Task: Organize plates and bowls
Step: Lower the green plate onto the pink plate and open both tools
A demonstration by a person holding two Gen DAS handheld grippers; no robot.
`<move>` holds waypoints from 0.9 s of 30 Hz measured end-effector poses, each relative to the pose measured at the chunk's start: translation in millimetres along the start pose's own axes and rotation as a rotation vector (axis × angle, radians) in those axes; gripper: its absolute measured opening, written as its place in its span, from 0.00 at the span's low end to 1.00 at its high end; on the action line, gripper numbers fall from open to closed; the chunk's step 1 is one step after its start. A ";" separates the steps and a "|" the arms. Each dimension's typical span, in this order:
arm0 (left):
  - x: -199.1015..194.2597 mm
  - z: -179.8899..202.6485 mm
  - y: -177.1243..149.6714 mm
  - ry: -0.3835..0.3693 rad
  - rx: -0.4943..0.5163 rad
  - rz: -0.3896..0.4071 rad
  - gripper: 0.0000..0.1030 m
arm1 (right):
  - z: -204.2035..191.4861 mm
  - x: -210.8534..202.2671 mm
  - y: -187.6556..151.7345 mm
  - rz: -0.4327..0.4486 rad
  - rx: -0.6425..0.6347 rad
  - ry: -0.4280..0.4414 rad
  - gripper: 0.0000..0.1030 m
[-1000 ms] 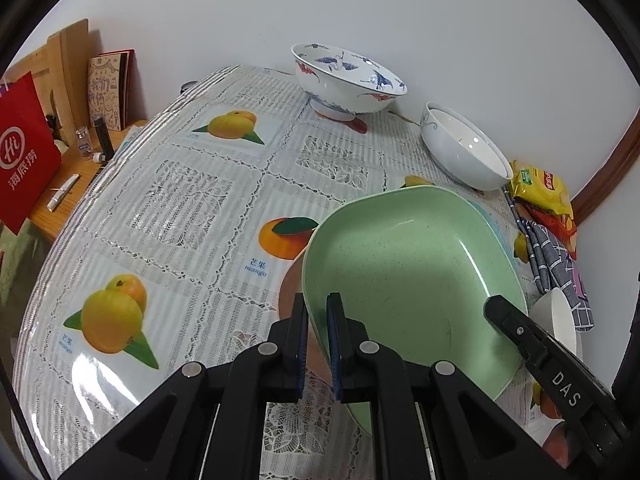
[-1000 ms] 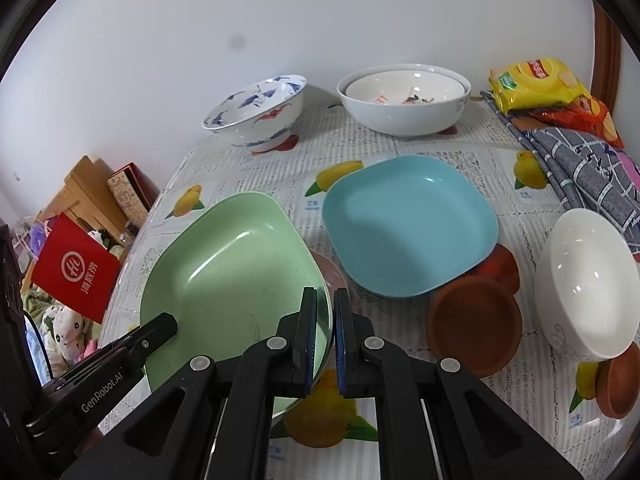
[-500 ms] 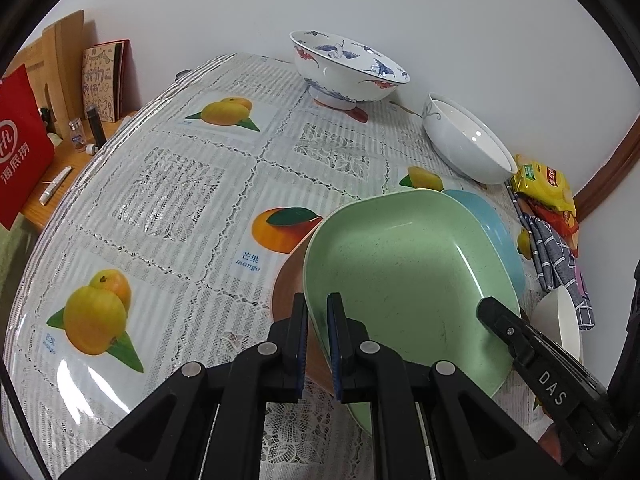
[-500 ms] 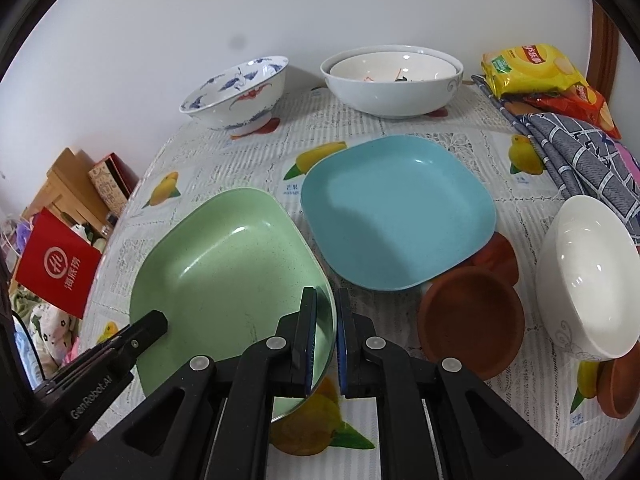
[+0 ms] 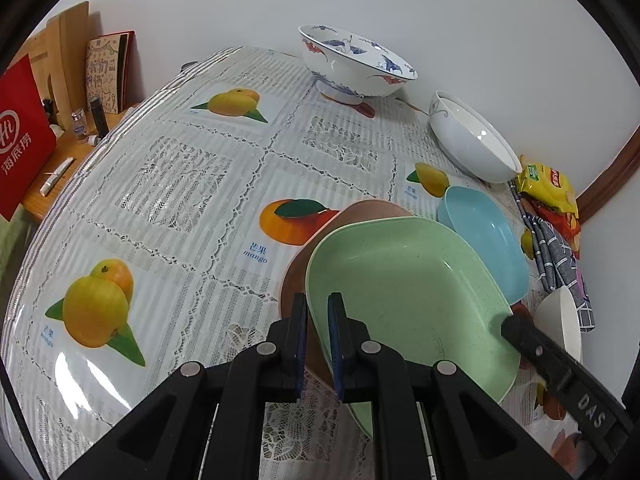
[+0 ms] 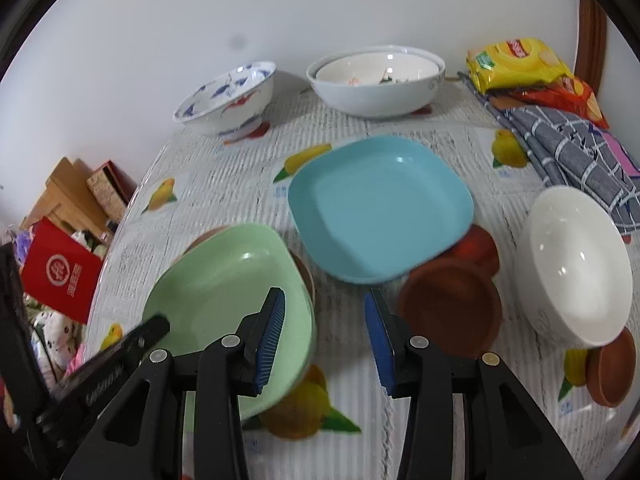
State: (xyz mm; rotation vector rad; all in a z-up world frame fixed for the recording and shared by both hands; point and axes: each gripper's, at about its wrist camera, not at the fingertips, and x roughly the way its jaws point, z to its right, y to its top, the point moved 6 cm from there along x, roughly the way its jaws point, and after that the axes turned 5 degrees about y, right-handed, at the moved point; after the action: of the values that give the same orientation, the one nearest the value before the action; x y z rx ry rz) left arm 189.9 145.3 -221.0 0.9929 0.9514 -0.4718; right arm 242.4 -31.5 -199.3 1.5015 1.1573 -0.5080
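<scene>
A pale green square plate lies over a brown round plate on the fruit-print tablecloth. My left gripper is shut on the green plate's near-left rim. In the right wrist view my right gripper stands at the green plate's right rim. Its jaws are opening; the rim is between them and the pads stand off it. Of the left gripper only one finger shows there. A blue square plate sits just beyond.
A brown dish and a white bowl stand to the right, with a small brown dish nearer. A blue-patterned bowl and stacked white bowls are by the wall. Snack packets and a checked cloth lie far right.
My right gripper's jaws have parted from the green plate's rim. The left gripper stays shut on the plate, and more of the brown plate shows beyond it.
</scene>
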 end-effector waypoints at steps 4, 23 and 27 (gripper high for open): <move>2.0 -0.1 -0.5 0.011 0.000 0.000 0.11 | -2.3 2.7 -7.7 -0.045 -0.024 0.017 0.40; -17.7 6.3 4.9 0.035 0.055 0.044 0.35 | -9.0 7.8 17.2 0.072 -0.054 0.007 0.17; -25.2 9.7 3.7 0.032 0.064 0.055 0.40 | 0.6 -17.6 19.3 0.145 -0.015 0.012 0.45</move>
State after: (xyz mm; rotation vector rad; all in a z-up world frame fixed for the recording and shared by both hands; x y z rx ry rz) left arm 183.6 136.9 -195.9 1.0846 0.9397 -0.4442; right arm 251.7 -36.9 -175.4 1.5641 1.0500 -0.3922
